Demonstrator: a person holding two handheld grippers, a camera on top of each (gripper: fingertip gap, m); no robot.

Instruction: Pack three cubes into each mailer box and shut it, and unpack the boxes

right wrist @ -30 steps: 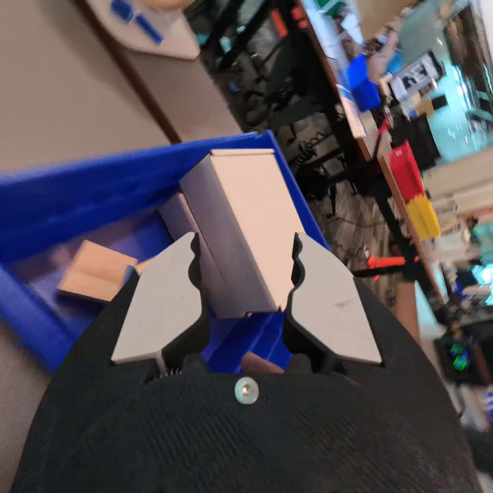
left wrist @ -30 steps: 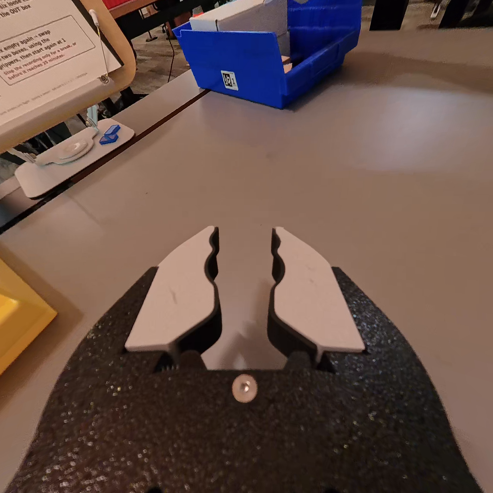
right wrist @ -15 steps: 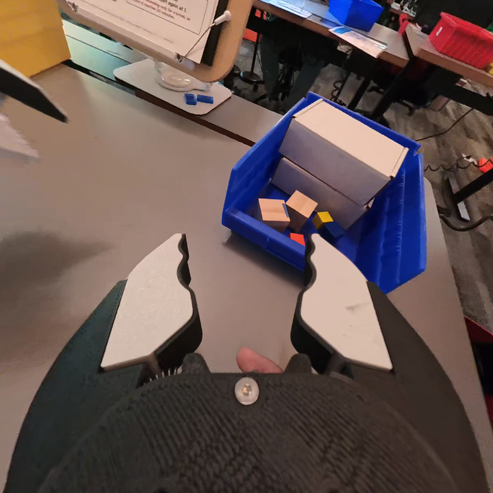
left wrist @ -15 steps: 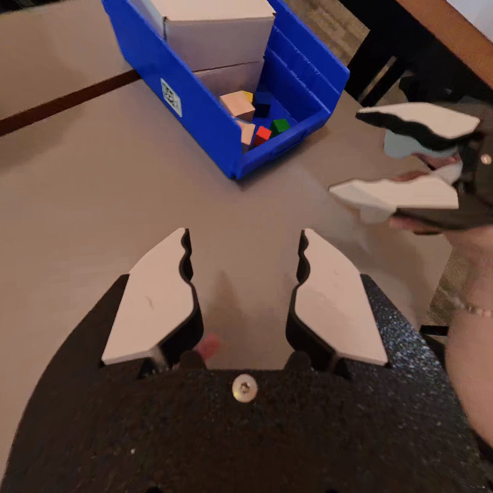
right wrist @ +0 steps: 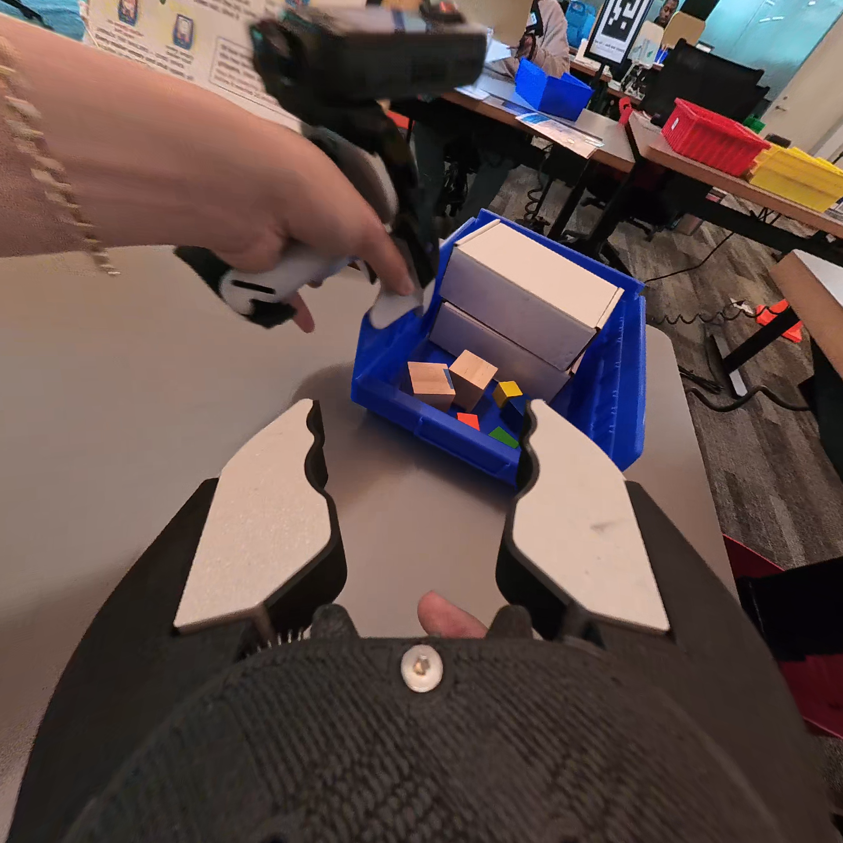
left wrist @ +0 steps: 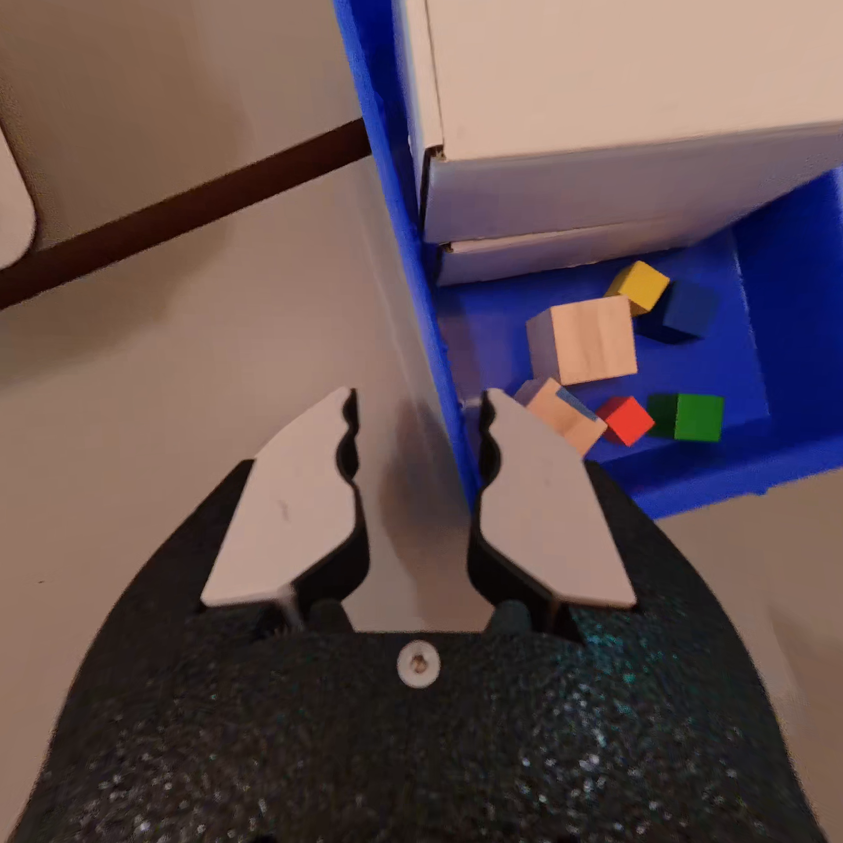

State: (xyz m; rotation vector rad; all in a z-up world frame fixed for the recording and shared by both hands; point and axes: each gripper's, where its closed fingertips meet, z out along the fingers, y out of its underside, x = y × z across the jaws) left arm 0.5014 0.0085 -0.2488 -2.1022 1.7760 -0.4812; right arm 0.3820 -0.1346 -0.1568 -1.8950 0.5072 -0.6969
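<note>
Since half a second ago the left gripper (left wrist: 419,401) has closed in on the blue bin (right wrist: 611,410), jaws narrowly parted astride its side wall, empty. The right gripper (right wrist: 419,410) hangs back, wide and empty. Inside: two stacked white mailer boxes (right wrist: 524,283), shut, and six cubes (left wrist: 588,337), one half-hidden.

- Warm, even indoor light from above, moderately bright in both views.
- Soft grey shadow on the table (right wrist: 401,524) in front of the blue bin (right wrist: 611,410).
- Strong motion blur on the hand (right wrist: 255,219) and left gripper (right wrist: 397,305) in the right wrist view.
- Slight blur over the whole left wrist view.
- Wide-angle bending of straight lines near the edges.
- Sparkling glints on the black gripper body.
</note>
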